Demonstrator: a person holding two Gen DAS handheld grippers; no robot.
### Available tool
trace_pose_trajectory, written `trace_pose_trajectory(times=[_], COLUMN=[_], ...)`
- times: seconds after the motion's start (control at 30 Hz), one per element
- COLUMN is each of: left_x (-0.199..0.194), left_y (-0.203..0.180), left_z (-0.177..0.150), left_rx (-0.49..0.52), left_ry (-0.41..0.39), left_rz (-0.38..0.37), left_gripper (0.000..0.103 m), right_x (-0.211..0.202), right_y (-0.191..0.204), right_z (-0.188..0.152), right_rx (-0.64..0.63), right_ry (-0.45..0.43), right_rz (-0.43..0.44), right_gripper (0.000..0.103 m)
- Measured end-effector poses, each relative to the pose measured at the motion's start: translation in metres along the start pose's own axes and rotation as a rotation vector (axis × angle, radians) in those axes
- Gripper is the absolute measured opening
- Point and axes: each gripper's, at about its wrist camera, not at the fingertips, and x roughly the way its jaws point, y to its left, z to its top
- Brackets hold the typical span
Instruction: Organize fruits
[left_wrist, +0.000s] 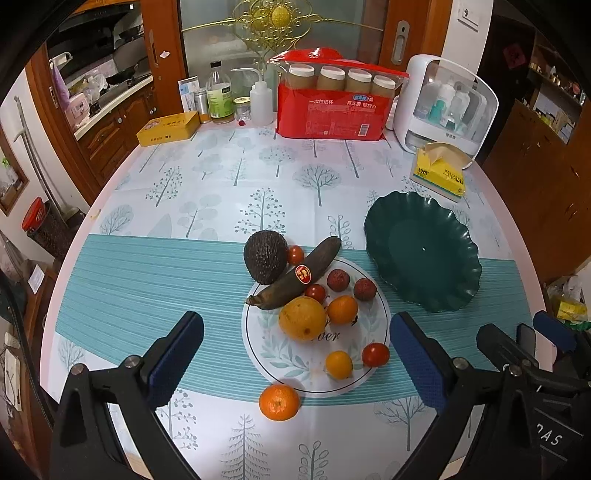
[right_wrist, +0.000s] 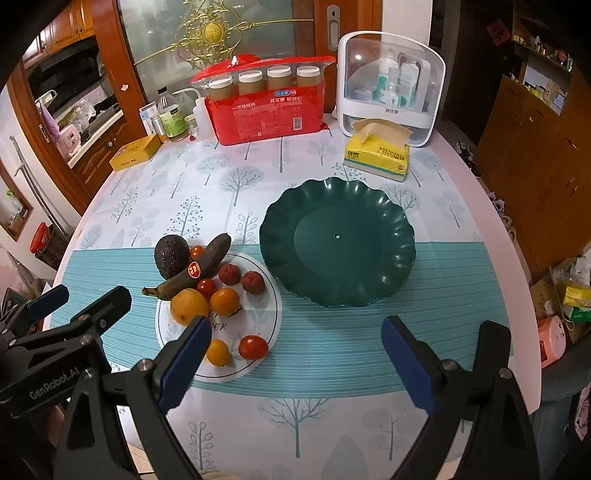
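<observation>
Round surface (left_wrist: 207, 177) with tree-print cloth, kitchen clutter at the back. Fruits (left_wrist: 302, 317) piled left of the empty green plate (right_wrist: 399, 236): avocado, dark banana, oranges, tomatoes; one mandarin (left_wrist: 279, 401) sits apart, nearest the camera. Left gripper (left_wrist: 295, 354) and right gripper (right_wrist: 291, 358) above the surface, jaws spread wide, holding nothing.
</observation>
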Motion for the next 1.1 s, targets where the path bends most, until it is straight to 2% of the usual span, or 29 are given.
trace_pose_trajectory(times=[0.53, 0.73, 1.1], left_x=[-0.016, -0.020, -0.028], left_y=[-0.005, -0.005, -0.013], left_z=[-0.005, -0.005, -0.001], left_rx=[0.013, 0.007, 0.040], left_ry=[-0.037, -0.046, -0.072], left_rz=[0.005, -0.009, -0.024], left_gripper=[0.101, 0.101, 0.101], right_x=[-0.005, -0.010, -0.011], right_y=[-0.010, -0.007, -0.007], right_z=[0.000, 0.001, 0.000], right_rx=[0.024, -0.001, 0.008], right_ry=[-0.022, -0.039, -0.042], right_rz=[-0.007, -0.037, -0.029], right_gripper=[0.094, 0.094, 0.094])
